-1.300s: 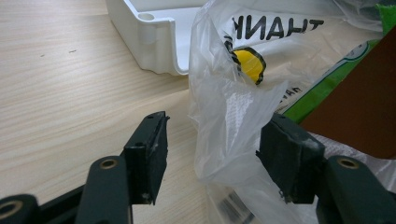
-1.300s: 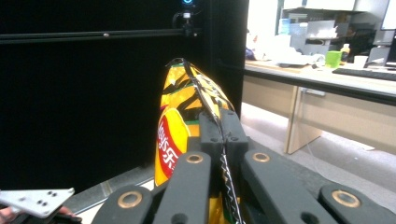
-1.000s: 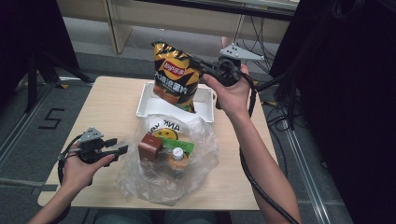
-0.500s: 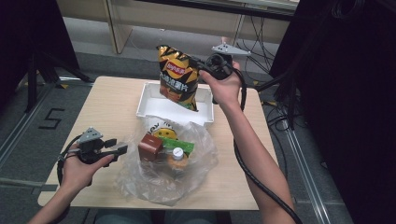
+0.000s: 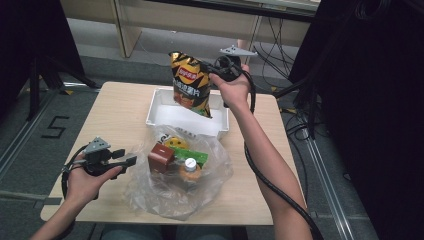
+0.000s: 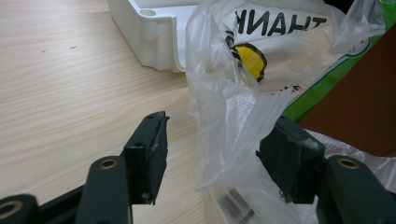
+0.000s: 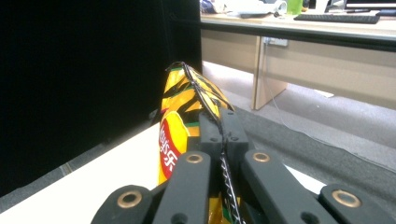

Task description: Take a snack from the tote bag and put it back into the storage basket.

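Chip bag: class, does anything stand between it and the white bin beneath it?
Nothing visible does. The right gripper pinches the chip bag by its edge, and it hangs over the open white bin, whose inside looks bare. The plastic bag lies nearer the person.

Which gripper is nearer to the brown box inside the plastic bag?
Left. The left gripper rests open at the plastic bag's edge, just beside the brown box. The right gripper is high above the white tray, clamped on the chip bag.
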Tool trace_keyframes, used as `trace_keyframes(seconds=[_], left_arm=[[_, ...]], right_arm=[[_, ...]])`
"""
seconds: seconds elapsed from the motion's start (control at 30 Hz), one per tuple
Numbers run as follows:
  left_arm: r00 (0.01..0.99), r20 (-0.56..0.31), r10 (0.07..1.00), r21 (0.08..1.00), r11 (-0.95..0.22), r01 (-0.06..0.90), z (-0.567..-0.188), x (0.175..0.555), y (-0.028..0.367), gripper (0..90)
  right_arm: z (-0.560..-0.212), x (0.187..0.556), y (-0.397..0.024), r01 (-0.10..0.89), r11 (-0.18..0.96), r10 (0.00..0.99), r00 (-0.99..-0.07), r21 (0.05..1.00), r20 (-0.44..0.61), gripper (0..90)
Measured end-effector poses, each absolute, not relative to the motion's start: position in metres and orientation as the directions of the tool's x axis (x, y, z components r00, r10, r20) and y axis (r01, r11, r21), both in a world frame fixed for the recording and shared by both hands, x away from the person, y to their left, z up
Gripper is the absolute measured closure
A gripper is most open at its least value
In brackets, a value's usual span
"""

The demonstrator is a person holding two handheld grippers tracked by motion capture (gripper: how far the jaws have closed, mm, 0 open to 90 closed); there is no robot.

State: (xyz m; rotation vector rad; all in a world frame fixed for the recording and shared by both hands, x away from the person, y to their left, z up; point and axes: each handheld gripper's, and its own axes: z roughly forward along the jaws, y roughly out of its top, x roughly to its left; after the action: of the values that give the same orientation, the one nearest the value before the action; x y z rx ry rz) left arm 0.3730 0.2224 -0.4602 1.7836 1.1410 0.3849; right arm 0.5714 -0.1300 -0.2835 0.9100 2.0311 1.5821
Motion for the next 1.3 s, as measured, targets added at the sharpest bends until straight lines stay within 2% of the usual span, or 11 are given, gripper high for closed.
trace_keyframes(seconds=[1.07,1.3], left_arm=[[0.518,-0.216,0.828,0.835,-0.118,0.537,-0.463,0.373,0.221,41.5],[0.511,-0.222,0.831,0.833,-0.110,0.542,-0.464,0.373,0.221,41.5]], right_arm=[[-0.348,0.627,-0.115,0.400,0.194,0.732,-0.667,0.896,0.139,90.0],[-0.352,0.633,-0.110,0.392,0.203,0.725,-0.676,0.897,0.131,90.0]])
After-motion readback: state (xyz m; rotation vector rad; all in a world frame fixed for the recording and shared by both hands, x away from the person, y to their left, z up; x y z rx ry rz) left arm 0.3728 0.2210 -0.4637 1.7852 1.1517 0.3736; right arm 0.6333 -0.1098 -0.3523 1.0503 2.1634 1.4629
